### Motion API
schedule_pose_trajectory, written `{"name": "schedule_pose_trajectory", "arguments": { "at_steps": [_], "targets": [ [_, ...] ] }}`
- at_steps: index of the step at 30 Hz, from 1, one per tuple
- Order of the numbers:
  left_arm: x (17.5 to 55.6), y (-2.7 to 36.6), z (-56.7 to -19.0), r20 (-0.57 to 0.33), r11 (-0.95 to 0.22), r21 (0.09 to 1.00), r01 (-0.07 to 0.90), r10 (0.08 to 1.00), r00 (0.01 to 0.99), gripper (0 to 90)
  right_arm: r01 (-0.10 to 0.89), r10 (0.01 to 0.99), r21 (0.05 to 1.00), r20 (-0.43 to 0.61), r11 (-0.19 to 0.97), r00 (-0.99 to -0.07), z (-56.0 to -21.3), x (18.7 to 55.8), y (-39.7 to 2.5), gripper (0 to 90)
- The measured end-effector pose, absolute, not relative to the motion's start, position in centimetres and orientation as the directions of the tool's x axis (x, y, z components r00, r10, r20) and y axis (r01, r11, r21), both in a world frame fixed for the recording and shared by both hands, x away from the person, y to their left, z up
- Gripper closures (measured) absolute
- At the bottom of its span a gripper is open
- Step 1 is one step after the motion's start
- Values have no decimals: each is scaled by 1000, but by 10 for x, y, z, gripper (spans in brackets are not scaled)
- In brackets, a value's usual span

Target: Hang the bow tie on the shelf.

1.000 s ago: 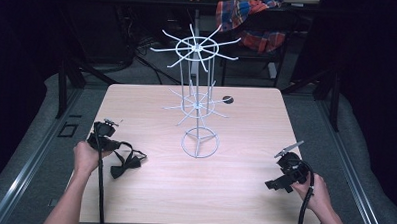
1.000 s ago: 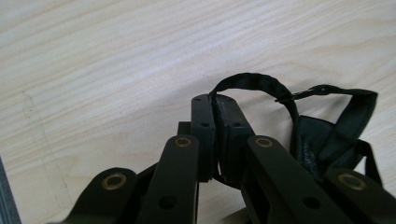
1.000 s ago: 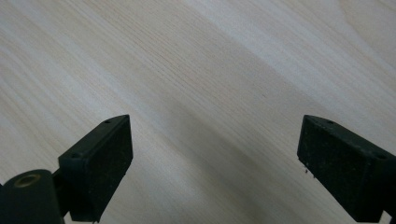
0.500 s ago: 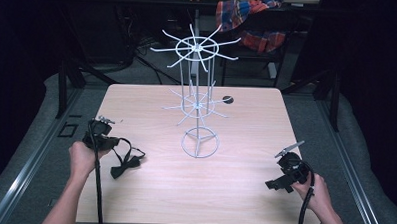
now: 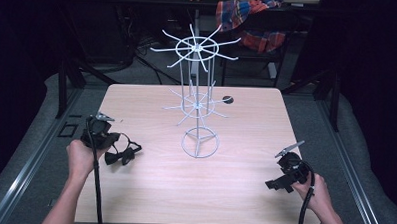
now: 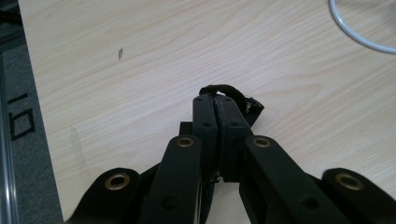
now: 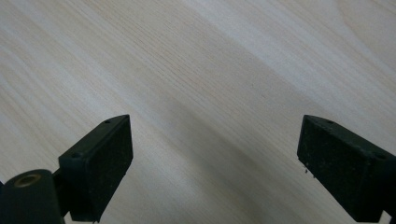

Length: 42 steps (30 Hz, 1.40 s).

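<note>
My left gripper (image 6: 217, 100) is resting at the worktop's (image 5: 244, 188) left edge, jaws clamping a small black looped item (image 6: 233, 93). My right gripper (image 7: 212, 163) is hovering near the front right corner, jaws standing wide apart. A white wire rack (image 5: 199, 104) is standing mid-worktop, well apart from both.

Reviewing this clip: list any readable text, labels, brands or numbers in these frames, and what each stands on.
None readable. The wooden table, the white wire rack and both grippers, left gripper and right gripper, carry no lettering. A dark marking on the floor beside the table cannot be read as text.
</note>
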State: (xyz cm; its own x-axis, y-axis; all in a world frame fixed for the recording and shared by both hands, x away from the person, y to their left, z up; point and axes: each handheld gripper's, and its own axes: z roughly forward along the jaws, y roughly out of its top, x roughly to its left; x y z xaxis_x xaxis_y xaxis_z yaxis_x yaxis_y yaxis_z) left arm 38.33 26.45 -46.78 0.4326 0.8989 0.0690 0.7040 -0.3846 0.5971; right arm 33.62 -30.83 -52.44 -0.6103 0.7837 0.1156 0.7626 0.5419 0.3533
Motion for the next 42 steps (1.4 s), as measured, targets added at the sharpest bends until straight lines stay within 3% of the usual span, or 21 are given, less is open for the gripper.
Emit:
{"name": "schedule_pose_trajectory", "arguments": {
  "at_steps": [13,42],
  "targets": [
    [378,250,-455,108,-418,629,655,882,459,881,765,787,359,118,535,-606,-526,336,-308,101],
    [384,221,-434,107,-434,659,614,863,494,885,768,787,343,116,541,-607,-526,337,-308,102]
  ]
}}
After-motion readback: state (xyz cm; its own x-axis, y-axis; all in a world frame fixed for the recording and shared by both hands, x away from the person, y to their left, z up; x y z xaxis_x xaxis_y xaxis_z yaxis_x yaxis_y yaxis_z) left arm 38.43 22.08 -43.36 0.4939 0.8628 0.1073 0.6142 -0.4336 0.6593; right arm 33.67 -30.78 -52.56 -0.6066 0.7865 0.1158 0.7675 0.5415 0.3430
